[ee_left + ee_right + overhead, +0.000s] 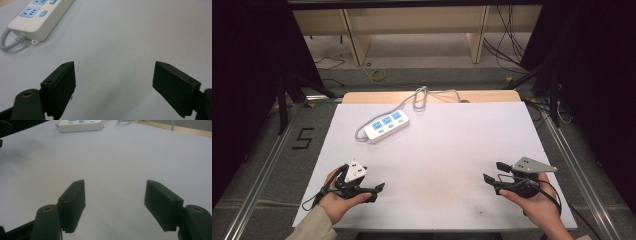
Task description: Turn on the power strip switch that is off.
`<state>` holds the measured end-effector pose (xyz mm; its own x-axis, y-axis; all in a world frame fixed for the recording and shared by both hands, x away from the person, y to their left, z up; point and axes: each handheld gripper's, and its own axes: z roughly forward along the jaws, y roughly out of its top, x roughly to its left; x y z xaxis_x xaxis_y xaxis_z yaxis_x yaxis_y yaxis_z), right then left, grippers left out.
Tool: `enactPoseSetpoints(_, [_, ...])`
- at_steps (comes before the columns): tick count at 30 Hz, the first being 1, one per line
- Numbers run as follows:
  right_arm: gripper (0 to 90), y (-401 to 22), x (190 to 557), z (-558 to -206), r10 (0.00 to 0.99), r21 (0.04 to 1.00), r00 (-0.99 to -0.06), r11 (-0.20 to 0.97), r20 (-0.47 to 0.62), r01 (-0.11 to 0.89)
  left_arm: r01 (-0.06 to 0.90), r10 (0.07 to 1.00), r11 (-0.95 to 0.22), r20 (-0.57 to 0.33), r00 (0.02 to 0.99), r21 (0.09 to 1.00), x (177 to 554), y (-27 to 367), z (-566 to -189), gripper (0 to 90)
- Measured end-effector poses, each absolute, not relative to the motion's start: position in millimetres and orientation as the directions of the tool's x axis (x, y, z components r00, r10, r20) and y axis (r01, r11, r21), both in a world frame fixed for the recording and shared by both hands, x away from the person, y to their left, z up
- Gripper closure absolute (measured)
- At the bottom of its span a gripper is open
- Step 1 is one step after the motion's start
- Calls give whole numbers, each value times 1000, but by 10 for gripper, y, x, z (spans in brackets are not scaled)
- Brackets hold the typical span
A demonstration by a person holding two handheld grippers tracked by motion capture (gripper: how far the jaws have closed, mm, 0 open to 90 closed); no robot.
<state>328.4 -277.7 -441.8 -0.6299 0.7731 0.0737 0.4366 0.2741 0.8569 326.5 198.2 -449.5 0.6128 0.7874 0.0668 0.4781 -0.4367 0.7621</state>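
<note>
Both hand-held tools rest low over the near part of the table. On the person's left, the black two-jaw left gripper (376, 192) sits in the left hand (338, 199), near the front left corner of the white sheet (452, 150) that covers the tabletop. Its jaws point toward the middle of the sheet. Seen from the left gripper view, the left gripper (113, 82) has its jaws spread wide, with bare white sheet (130, 37) between them and nothing in their grasp. On the other side, the black right gripper (493, 172), topped by a grey three-cornered plate, is held in the right hand (539, 202) near the front right corner, jaws turned inward toward the left one. Its own camera shows the right gripper (114, 200) with jaws likewise well apart and holding nothing.

Farther out, toward the far left part of the sheet, lies the white plastic power strip with light blue sockets (386, 125), set at a slant and well apart from both tools. It appears again at the upper left of the left gripper view (37, 17) and, small and somewhat blurred, at the top of the right gripper view (80, 125). Its grey cable (424, 97) runs toward the far edge of the table, apparently in a loose loop there.
</note>
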Motion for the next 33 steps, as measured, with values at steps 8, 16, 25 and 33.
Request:
enactPoseSetpoints(8, [341,-2758,3292,-4427,782,850,-621,285,62,444,509,838,-400,78,541,762,3322,2050,-4458,554])
enactPoseSetpoints(16, [341,-2744,3293,-4433,784,851,-618,283,60,442,497,830,-403,78,552,769,3344,1993,-4402,895])
enactPoseSetpoints(25, [341,-2717,3290,-4447,781,843,-622,296,57,449,517,843,-379,55,535,768,3457,2018,-4362,896])
enactPoseSetpoints(33, [341,-2710,3287,-4449,781,843,-622,295,58,449,525,847,-371,48,530,766,3569,1997,-4351,897])
